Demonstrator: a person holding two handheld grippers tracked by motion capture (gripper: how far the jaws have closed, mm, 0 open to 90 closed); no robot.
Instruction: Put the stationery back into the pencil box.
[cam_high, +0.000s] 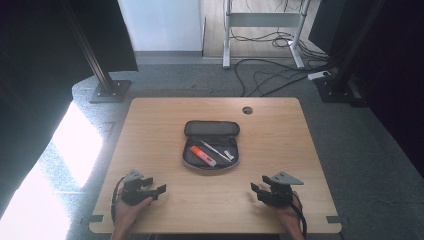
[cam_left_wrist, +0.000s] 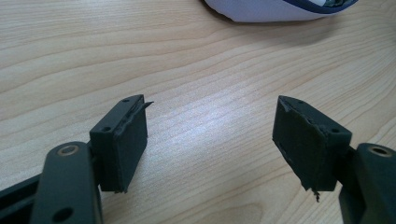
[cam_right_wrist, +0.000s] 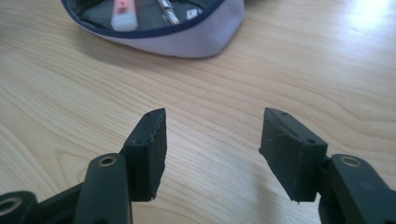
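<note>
Near the front edge of the desk, on the person's side of the pencil case, both claws rest low over bare wood. The left claw stands wide apart, with nothing between its jaws; in the left gripper view its two black pads face each other across open wood grain, and the pale fabric wall of the pencil case shows just past them at the top edge. The right claw is likewise spread wide and holds nothing; in the right gripper view its jaws frame bare desk, with the pencil case lying beyond them, up and to the left.

The pencil case lies open near the middle of the desk, between the two claws and farther from the person than either, well apart from both. Its dark lid is folded back on the far side. Inside the near half lie an orange-red marker, a slim silver pen beside it, and a small white item toward the case's right end. In the right gripper view the marker's pale end and the pen show inside the case's dark blue rim.

Beyond the case, near the desk's far edge, is a round cable hole.
</note>
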